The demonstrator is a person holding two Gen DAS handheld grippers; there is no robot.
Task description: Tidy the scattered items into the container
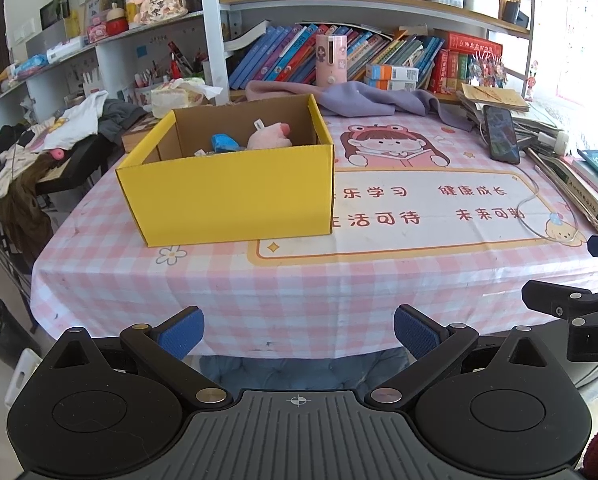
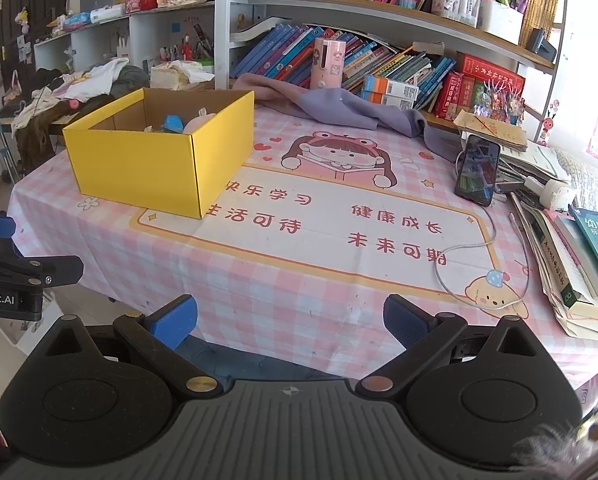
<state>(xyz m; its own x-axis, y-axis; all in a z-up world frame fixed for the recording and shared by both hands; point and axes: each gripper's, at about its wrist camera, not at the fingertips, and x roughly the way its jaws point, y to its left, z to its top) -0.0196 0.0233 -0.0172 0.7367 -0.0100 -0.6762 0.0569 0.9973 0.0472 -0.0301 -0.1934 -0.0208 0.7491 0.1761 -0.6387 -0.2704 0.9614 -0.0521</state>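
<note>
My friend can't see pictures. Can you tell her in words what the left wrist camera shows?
A yellow cardboard box sits on a pink checked tablecloth, holding a pink plush toy and a blue item. The left tongs are open and empty near the table's front edge. Behind are a phone, a purple cloth and bookshelves.

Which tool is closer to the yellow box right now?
Left. The left tool faces the yellow box nearly head-on; the right tool sits farther to its right.
</note>
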